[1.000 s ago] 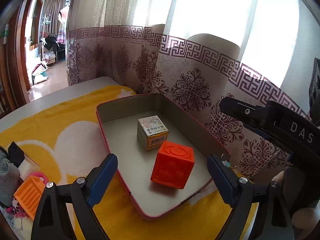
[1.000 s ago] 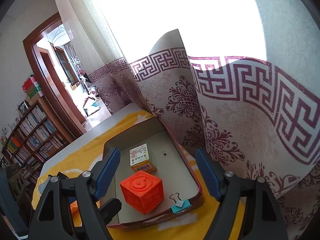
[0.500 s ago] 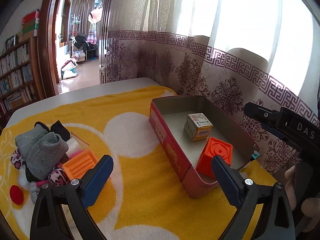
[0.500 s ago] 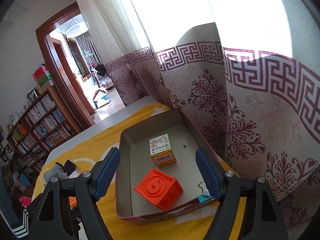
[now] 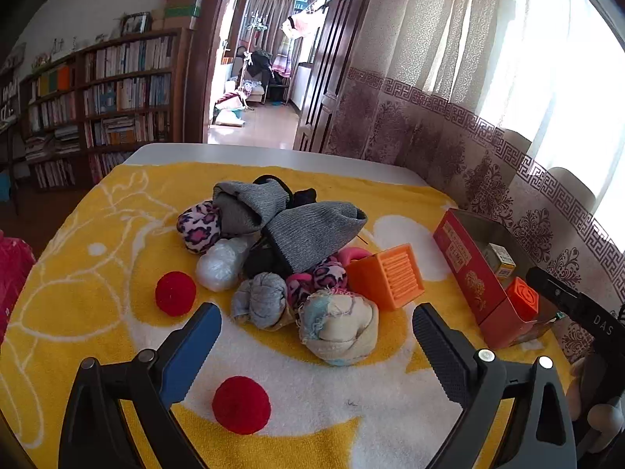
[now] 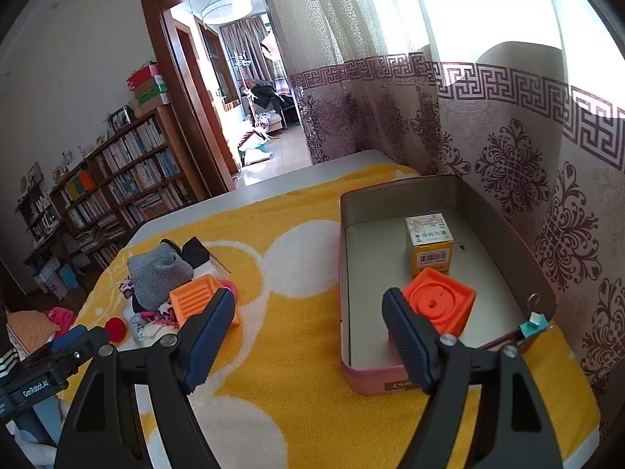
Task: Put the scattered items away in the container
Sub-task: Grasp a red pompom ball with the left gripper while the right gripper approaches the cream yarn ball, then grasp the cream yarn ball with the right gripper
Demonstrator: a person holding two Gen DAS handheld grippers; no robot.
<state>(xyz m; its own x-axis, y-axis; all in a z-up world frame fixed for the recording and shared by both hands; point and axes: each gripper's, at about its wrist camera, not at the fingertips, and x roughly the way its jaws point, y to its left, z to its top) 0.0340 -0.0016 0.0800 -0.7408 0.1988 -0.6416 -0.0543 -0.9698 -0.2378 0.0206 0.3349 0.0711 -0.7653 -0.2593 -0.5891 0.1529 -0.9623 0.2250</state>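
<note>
Since the earlier frames both cameras have swung away from the tin container [image 6: 447, 199] toward the heap of loose things: the left view, which a second ago looked straight down into the tin, now faces the pile, with the tin pushed out to the right edge of that view.

Taking the tin as the landmark and going left to right: farthest to its left lie two red pompom balls [image 5: 175, 293], apart from each other on the yellow towel [image 5: 97, 312]. Nearer the tin sits the pile itself: a leopard-print sock ball [image 5: 198, 226], a white wad [image 5: 220, 264], grey knitted socks [image 5: 308, 234], a grey rolled sock [image 5: 259, 299] and a pale sock bundle [image 5: 340, 324]. Just left of the tin, touching the pile, stands an orange ribbed block [image 5: 384, 275].

Inside the tin are a small yellow carton [image 6: 429, 244] and, in front of it, an orange cube [image 6: 439, 308]; a teal binder clip [image 6: 533, 322] sits at the tin's near right corner.

The left gripper [image 5: 316, 338] has its tongs spread wide and empty, with the pale sock bundle just ahead between them. The right gripper [image 6: 308, 330] is likewise spread and holds nothing, hanging over bare towel left of the tin.

By my reckoning the job is early: two or three things are stowed, and the whole pile, the ribbed block and both red balls remain outside.
</note>
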